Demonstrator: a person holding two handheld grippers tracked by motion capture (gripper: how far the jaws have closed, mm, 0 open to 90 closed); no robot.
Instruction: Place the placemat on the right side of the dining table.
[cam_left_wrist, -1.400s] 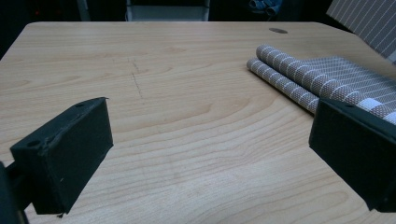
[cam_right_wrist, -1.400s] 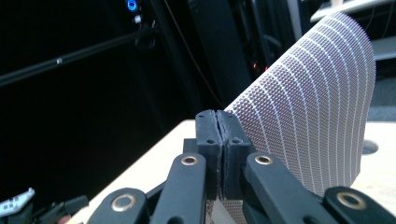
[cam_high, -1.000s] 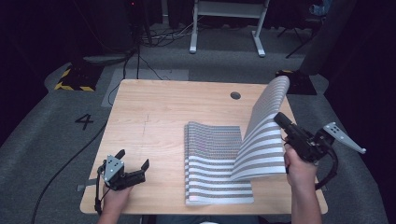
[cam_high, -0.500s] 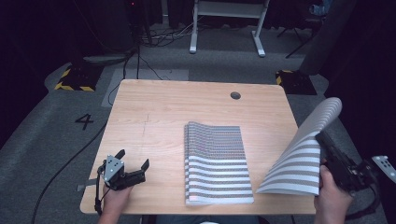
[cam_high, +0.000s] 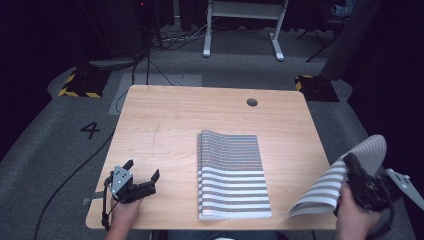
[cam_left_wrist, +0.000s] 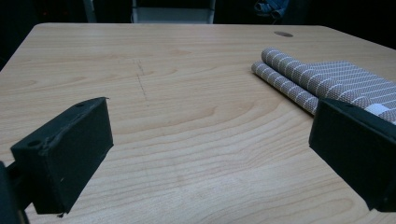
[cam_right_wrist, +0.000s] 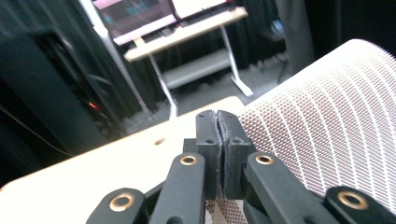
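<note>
**Desk:** Starting with the biggest thing in shot, what lies where?

**Photographer:** A light wooden table (cam_high: 165, 120) spans the high view, a round cable hole (cam_high: 252, 102) near its far right corner. On the grey floor to its left, a painted number 4 (cam_high: 90, 130). Beyond the far edge stands a white metal stand (cam_high: 242, 25).

**Desk:** And on the table?

**Photographer:** A stack of striped placemats (cam_high: 231, 175) lies flat just right of centre, reaching to the near edge. In the left gripper view its rolled far edge shows grey with thin white lines.

**Desk:** The lifted one?

**Photographer:** A single striped placemat (cam_high: 345, 177) is held at the table's near right corner, curling upward, its lower edge resting at the table's rim, well apart from the stack.

**Desk:** The tools?

**Photographer:** The right gripper (cam_high: 356, 175) is clamped on that placemat; in the right gripper view its jaws meet tight with the woven mat pinched between them. The left gripper (cam_high: 141, 176) sits at the near left corner, jaws spread wide over bare wood, nothing between them, well left of the stack.
</note>
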